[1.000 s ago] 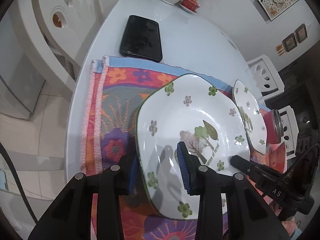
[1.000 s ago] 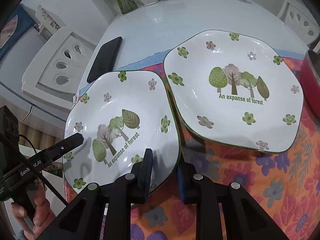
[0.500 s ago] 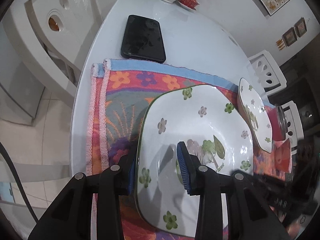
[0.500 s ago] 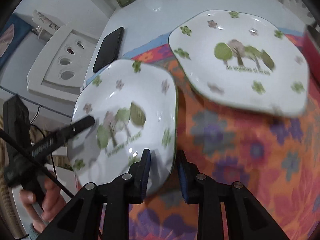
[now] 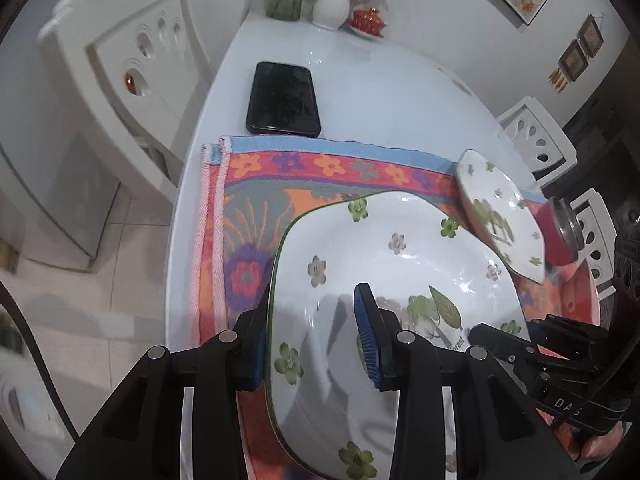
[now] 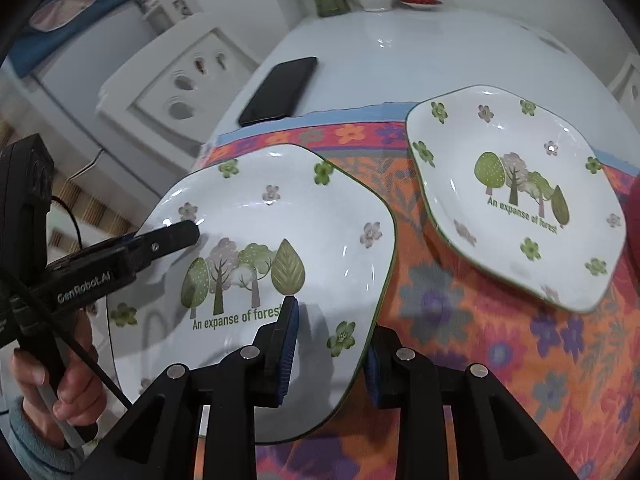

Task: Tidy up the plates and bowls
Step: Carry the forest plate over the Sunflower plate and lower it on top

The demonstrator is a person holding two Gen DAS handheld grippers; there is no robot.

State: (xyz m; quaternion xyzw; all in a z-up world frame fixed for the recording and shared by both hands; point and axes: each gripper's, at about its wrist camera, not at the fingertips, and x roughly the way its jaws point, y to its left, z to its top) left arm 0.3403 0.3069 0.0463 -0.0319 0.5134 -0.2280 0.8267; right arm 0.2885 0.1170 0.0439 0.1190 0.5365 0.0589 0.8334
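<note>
A white tree-print plate (image 5: 380,264) (image 6: 260,216) is held tilted above the floral cloth. My left gripper (image 5: 312,336) straddles its left rim, one finger under, one on top. My right gripper (image 6: 330,344) straddles its right rim the same way. Each gripper shows in the other's view: the right one (image 5: 520,344) and the left one (image 6: 160,240). A second matching plate (image 6: 516,192) (image 5: 500,212) lies on the cloth to the right.
A black phone (image 5: 284,98) lies on the white table (image 5: 380,92) beyond the cloth (image 5: 248,200). A red jar (image 5: 560,232) stands beside the second plate. Vases and a red dish (image 5: 366,20) sit at the far end. White chairs (image 5: 132,64) surround the table.
The gripped plate has lifted off the cloth and shifted toward me and to the left. The second plate has not moved.
</note>
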